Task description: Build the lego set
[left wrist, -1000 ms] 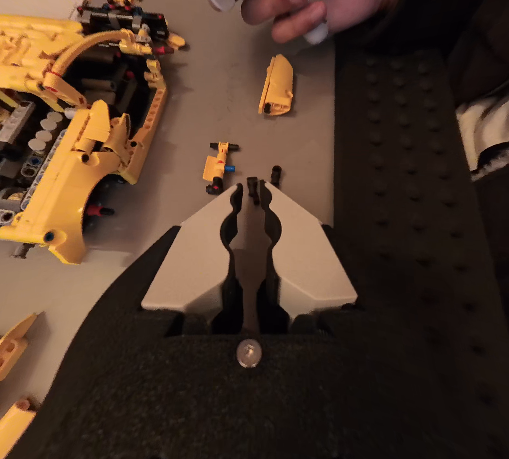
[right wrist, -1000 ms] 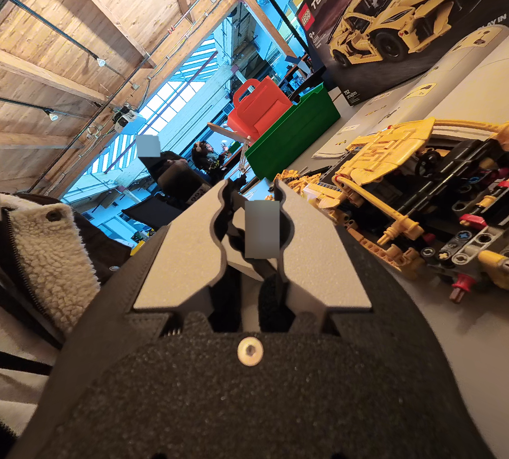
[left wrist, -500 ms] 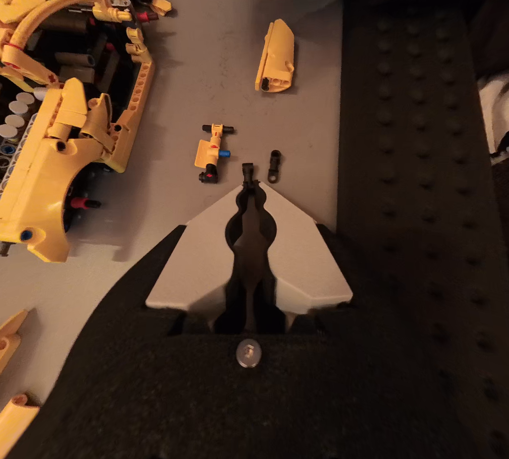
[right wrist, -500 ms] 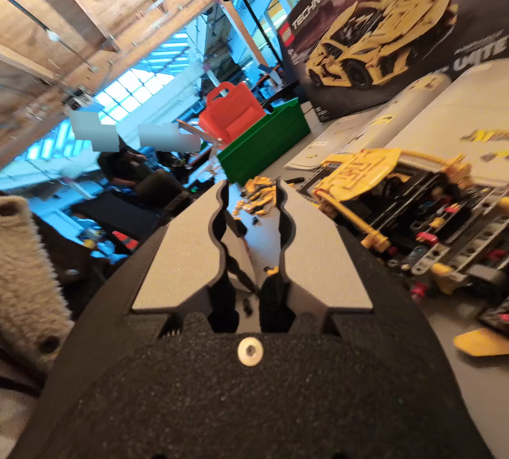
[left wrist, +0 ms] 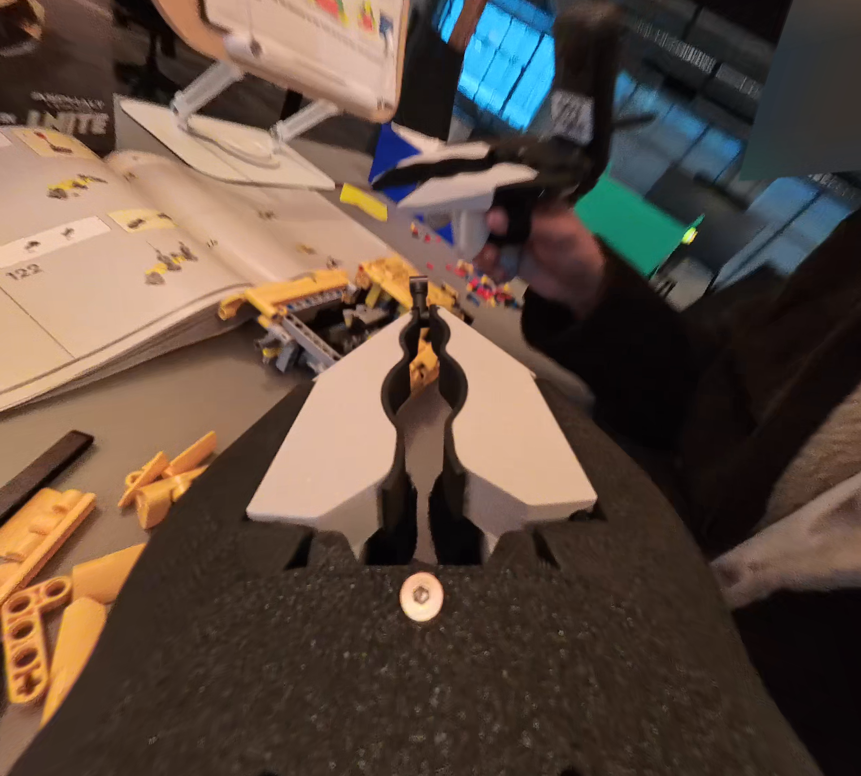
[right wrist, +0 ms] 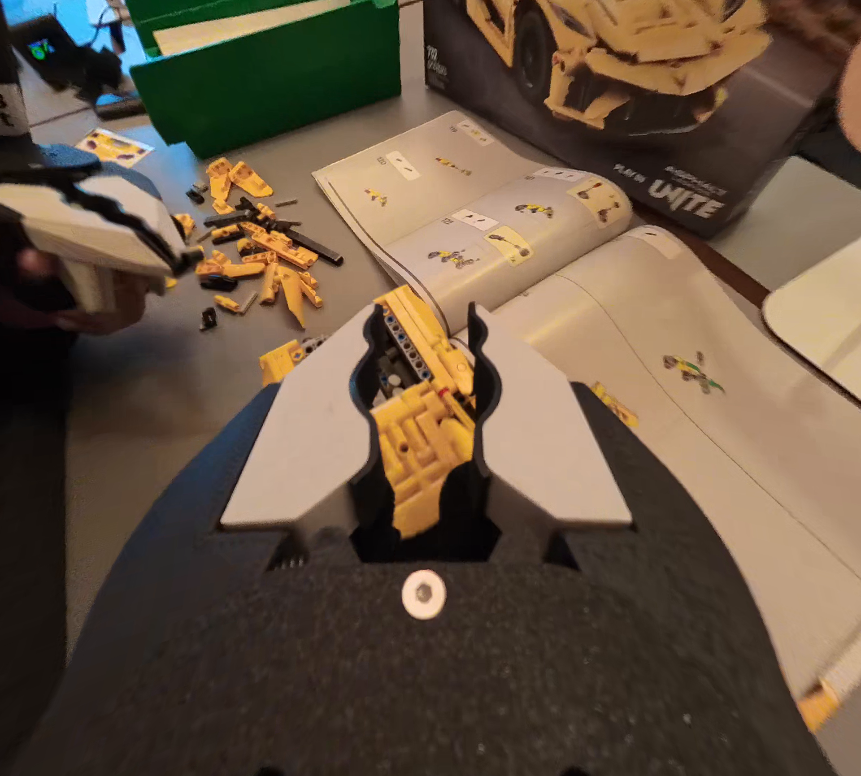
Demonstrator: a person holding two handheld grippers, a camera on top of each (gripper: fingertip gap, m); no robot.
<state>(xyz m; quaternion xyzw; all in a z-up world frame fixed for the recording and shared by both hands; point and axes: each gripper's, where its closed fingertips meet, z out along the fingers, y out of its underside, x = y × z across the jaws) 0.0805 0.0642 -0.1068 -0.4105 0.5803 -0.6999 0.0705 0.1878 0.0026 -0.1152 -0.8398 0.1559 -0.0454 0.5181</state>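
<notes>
Pinching a small black pin (left wrist: 418,293) at their very tips, the left gripper's (left wrist: 421,316) fingers (left wrist: 354,418) are clenched on it and raised above the grey surface (left wrist: 153,399), with the pin standing up past the tips. Beyond it lies the partly built yellow car model (left wrist: 321,306), just beside the open instruction booklet (left wrist: 121,250). Loose yellow pieces (left wrist: 158,481) sit near the left edge, close to a flat black strip (left wrist: 42,465). The right gripper (left wrist: 396,176) shows farther off in the left wrist view, blurred, held in a hand (left wrist: 554,260) in mid-air above scattered small coloured parts (left wrist: 484,288). In the right wrist view, the right gripper (right wrist: 424,316) has its fingers (right wrist: 536,423) spread apart, grasping nothing, directly over the yellow car model (right wrist: 419,418), which is seen through the gap; contact cannot be told. A pile of yellow and black pieces (right wrist: 261,241) lies to the left on the surface (right wrist: 153,381), in front of a green bin (right wrist: 265,69). The set's dark box (right wrist: 605,55) stands behind the booklet (right wrist: 489,213). The left gripper (right wrist: 181,257) appears at the left edge, blurred, with something small and dark at its tips.
</notes>
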